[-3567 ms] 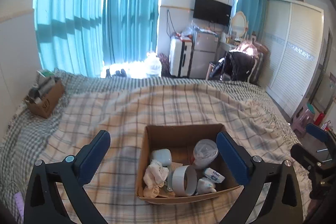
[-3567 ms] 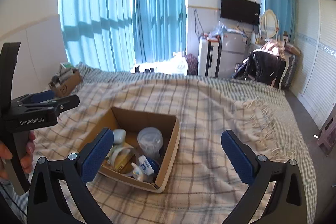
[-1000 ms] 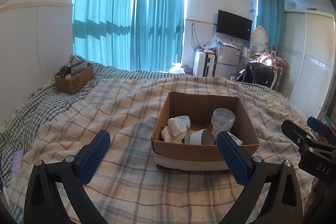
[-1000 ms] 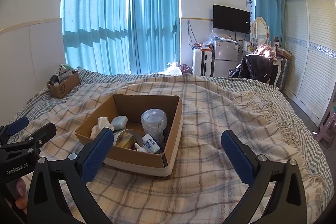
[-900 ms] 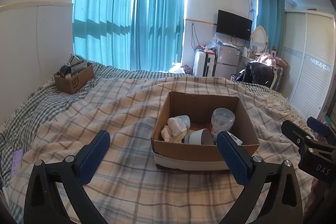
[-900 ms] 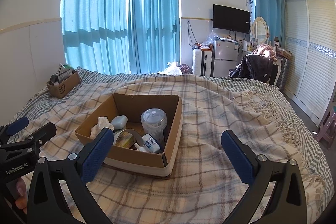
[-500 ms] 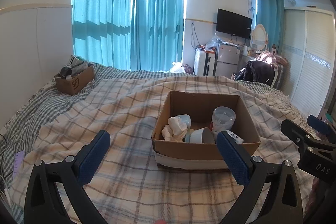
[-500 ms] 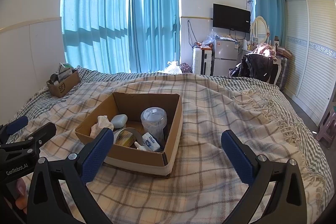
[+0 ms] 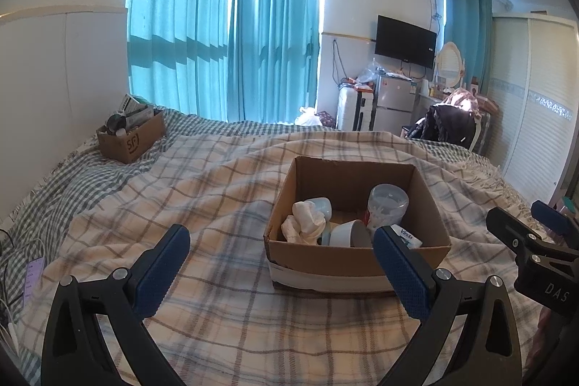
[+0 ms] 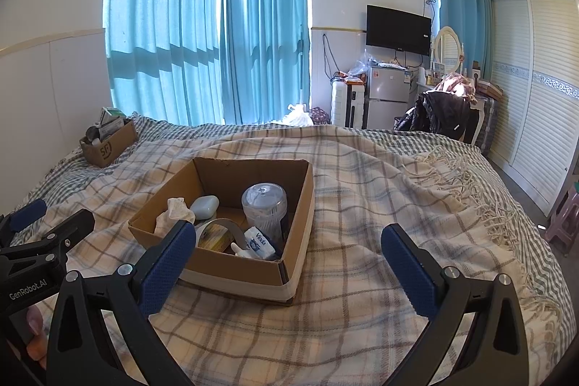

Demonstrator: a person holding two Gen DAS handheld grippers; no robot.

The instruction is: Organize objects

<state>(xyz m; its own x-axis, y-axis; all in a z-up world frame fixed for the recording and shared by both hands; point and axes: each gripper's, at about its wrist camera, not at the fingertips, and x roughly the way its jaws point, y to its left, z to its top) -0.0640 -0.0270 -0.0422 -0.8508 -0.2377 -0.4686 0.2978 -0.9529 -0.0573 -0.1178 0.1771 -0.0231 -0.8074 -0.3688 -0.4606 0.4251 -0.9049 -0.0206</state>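
An open cardboard box (image 9: 358,263) (image 10: 246,268) sits on the plaid blanket. Inside are a clear plastic jar (image 9: 387,205) (image 10: 264,205), a crumpled white cloth (image 9: 302,223) (image 10: 177,210), a roll of tape (image 9: 349,234) (image 10: 220,230), a Vinda tissue pack (image 9: 407,236) (image 10: 258,243) and a pale blue case (image 10: 204,207). My left gripper (image 9: 278,263) is open and empty, held short of the box. My right gripper (image 10: 286,257) is open and empty, in front of the box's right corner.
A second cardboard box (image 9: 130,138) (image 10: 106,143) full of items stands at the bed's far left by the wall. A phone (image 9: 32,277) lies at the left bed edge. Fridge, suitcase and chair stand beyond the bed; a wardrobe (image 10: 542,89) is to the right.
Over 3.6 s both grippers dropped lower and drew back from the box. In the last second both views barely shifted. Both stayed open.
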